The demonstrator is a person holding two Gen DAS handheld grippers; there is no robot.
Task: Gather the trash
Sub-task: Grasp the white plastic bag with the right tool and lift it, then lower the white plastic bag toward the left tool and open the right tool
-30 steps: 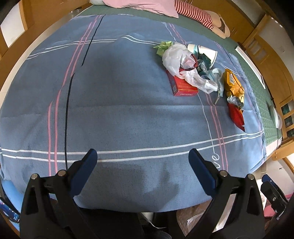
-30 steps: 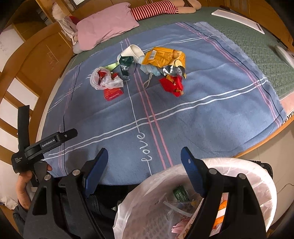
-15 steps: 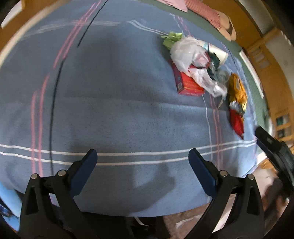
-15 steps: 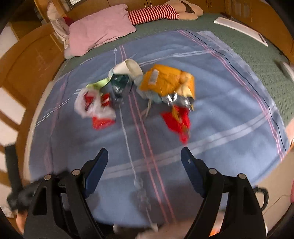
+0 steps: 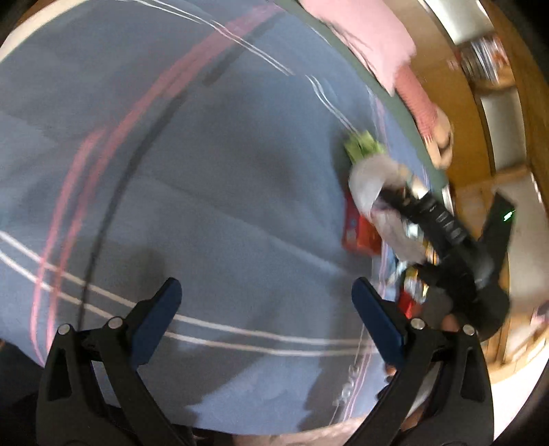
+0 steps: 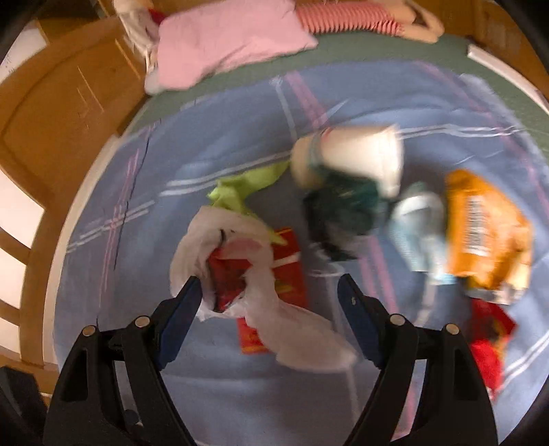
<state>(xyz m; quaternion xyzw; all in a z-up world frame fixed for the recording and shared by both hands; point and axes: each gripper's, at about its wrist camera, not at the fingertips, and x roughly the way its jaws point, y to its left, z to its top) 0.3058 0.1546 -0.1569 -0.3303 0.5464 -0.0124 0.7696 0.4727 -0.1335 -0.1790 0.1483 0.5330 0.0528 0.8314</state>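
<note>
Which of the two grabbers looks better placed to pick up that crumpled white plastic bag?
Right gripper: open, the white plastic bag between its fingers. Left gripper is open over bare blanket.

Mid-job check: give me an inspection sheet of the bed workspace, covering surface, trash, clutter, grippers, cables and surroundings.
Surface: blue striped blanket over a green sheet.
Job's things: white plastic bag lying over a red box; green paper; white cup; dark green wrapper; orange packet; red wrapper.
Clutter: pink pillow, striped doll.
Grippers: right gripper open above the bag; left gripper open, empty.
Cables: nothing seen.
Surroundings: wooden bed frame.
</note>
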